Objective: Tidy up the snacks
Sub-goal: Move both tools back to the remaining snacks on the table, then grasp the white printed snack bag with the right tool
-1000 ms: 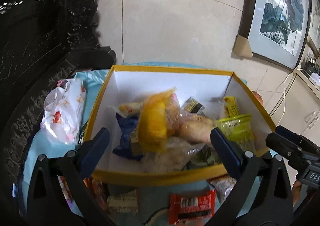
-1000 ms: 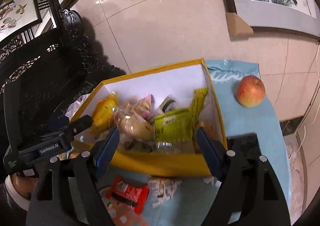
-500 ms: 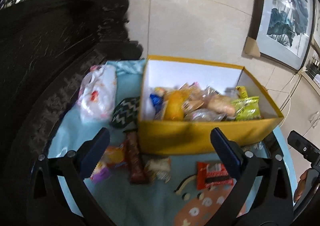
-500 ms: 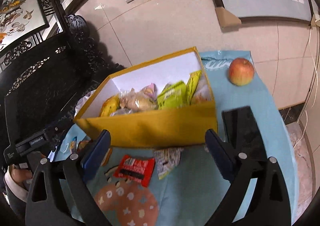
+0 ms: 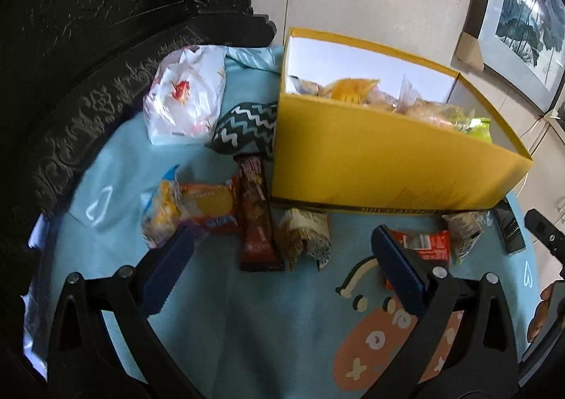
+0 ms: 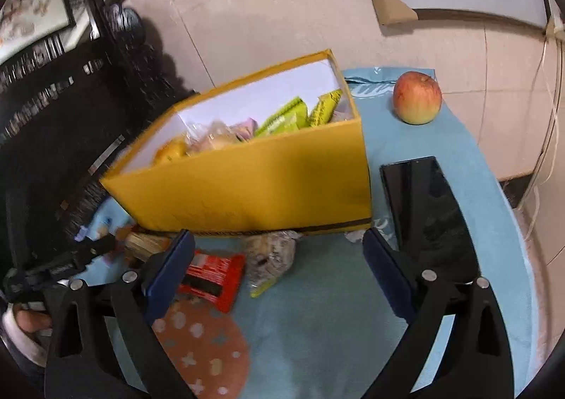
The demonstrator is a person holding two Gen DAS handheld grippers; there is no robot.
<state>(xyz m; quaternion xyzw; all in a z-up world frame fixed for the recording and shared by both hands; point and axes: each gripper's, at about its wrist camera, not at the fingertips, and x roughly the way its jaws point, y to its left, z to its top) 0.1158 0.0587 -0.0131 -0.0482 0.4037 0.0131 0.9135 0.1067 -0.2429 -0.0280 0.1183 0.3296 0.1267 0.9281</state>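
A yellow box [image 5: 381,166] [image 6: 254,187] holding several wrapped snacks stands on a light blue cloth. Loose snacks lie before it: an orange biscuit pack [image 5: 208,203], a dark brown bar [image 5: 256,215], a crinkled beige pack [image 5: 303,236] and a red wrapper [image 5: 423,243] [image 6: 212,275]. My left gripper [image 5: 282,268] hangs open above the brown bar and beige pack, gripping nothing. Over the cloth in front of the box my right gripper [image 6: 279,268] stands open and empty, with a clear-wrapped snack [image 6: 270,257] between its fingers and the red wrapper by its left finger.
A white plastic bag [image 5: 187,99] and a zigzag-patterned pouch [image 5: 247,127] lie left of the box. An apple [image 6: 417,97] and a black phone [image 6: 427,215] sit to its right. Dark carved furniture [image 5: 88,46] borders the left side; a tiled wall stands behind.
Both grippers have dropped and pulled back from above the box to the cloth in front of it. The loose snacks are now in view, and the right jaws stand wider than before.
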